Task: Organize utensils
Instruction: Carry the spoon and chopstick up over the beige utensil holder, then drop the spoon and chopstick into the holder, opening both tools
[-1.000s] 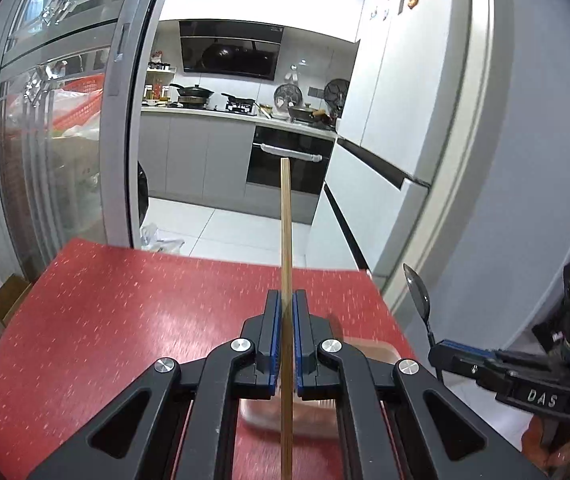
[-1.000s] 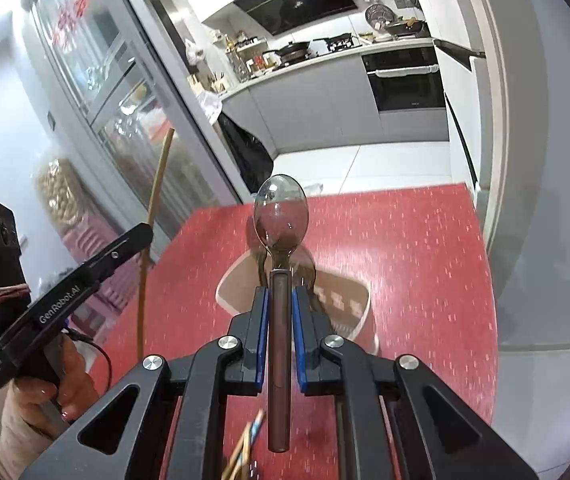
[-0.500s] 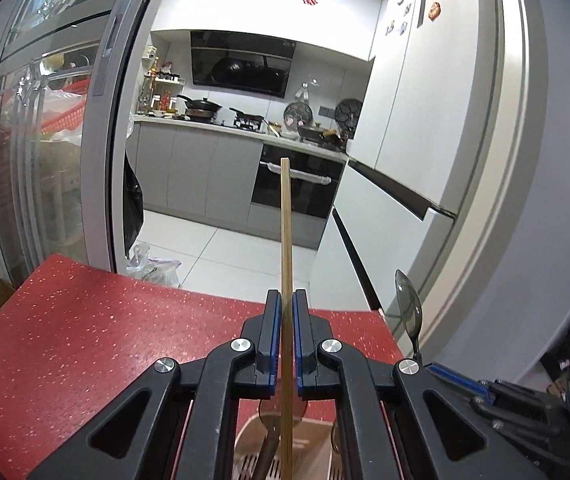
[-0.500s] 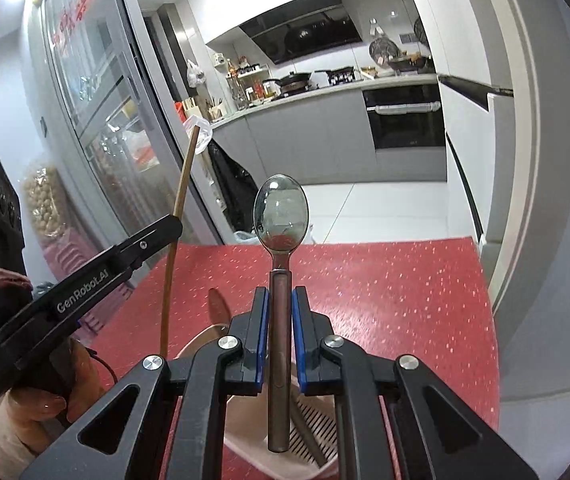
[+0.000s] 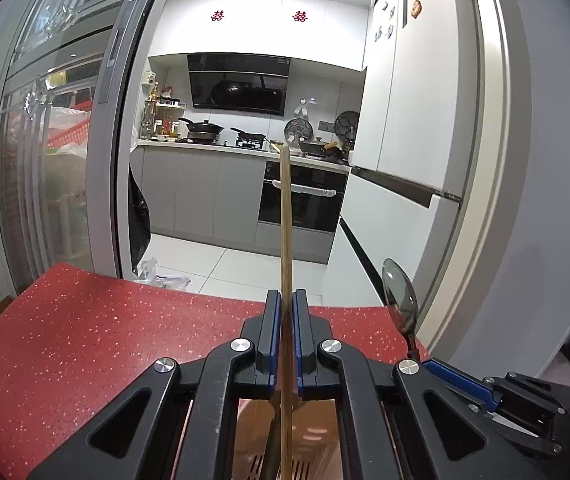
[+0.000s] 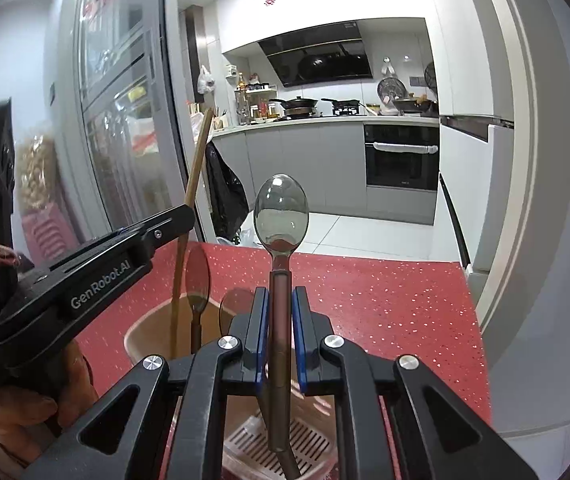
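holding tight, the left gripper [image 5: 283, 344] pinches a long wooden chopstick [image 5: 285, 220] that stands almost straight up in the middle of the left view. the right gripper [image 6: 281, 336] pinches the brown handle of a spoon [image 6: 281, 216], with the shiny bowl up in the middle of the right view. both sticks point down into a tan holder [image 6: 153, 328] at the bottom of the frames. the holder sits on the red table [image 5: 85, 340] and has a grid of slots in its floor. another spoon [image 6: 197, 276] already leans inside it, left of the middle.

i think a few things could go wrong. the chopstick is long and thin, so it could tip over the rim if it is let go too high. the spoon's bottom end could hit the spoon inside and knock it out. the two grippers are close together, so they could bump. a hard push could slide or tip the holder.
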A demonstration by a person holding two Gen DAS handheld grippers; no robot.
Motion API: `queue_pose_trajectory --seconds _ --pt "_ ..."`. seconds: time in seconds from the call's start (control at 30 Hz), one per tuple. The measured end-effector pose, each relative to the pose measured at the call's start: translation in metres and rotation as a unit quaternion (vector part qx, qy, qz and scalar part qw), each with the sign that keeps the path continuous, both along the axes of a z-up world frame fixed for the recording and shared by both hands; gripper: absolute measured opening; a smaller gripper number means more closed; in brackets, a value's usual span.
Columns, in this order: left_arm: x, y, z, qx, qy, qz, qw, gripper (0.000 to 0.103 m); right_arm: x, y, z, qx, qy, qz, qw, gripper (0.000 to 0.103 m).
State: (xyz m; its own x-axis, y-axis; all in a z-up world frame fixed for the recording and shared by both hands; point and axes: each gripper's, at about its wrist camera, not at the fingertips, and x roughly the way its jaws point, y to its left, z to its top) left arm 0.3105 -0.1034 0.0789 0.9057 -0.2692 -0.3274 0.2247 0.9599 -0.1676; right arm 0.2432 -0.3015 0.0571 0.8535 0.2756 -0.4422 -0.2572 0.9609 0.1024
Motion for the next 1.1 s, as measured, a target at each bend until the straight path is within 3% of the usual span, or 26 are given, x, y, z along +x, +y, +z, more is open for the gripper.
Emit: queue_pose_trajectory --seconds 0.33,0.67,0.8,0.97,1.1 --pt "-0.019 -0.007 -0.020 0.036 0.018 0.002 0.9992 0.031 -0.011 -0.001 -0.015 -0.014 0.015 0.001 1.000 0.012" --pt "-0.030 -0.004 -0.019 0.062 0.047 0.011 0.9969 0.031 -0.011 -0.006 -0.015 0.005 0.051 0.010 0.999 0.015" --pt "-0.040 0.002 -0.015 0.069 0.053 0.013 0.9961 0.031 -0.013 -0.008 -0.013 0.015 0.059 0.013 0.998 0.043" --pt "-0.054 0.013 -0.013 0.076 0.077 0.010 0.9941 0.031 -0.023 -0.011 -0.003 0.038 0.067 0.014 0.997 0.053" --pt "-0.072 0.025 -0.022 0.089 0.122 0.016 0.9884 0.031 -0.041 -0.012 0.004 0.047 0.072 0.021 0.996 0.072"
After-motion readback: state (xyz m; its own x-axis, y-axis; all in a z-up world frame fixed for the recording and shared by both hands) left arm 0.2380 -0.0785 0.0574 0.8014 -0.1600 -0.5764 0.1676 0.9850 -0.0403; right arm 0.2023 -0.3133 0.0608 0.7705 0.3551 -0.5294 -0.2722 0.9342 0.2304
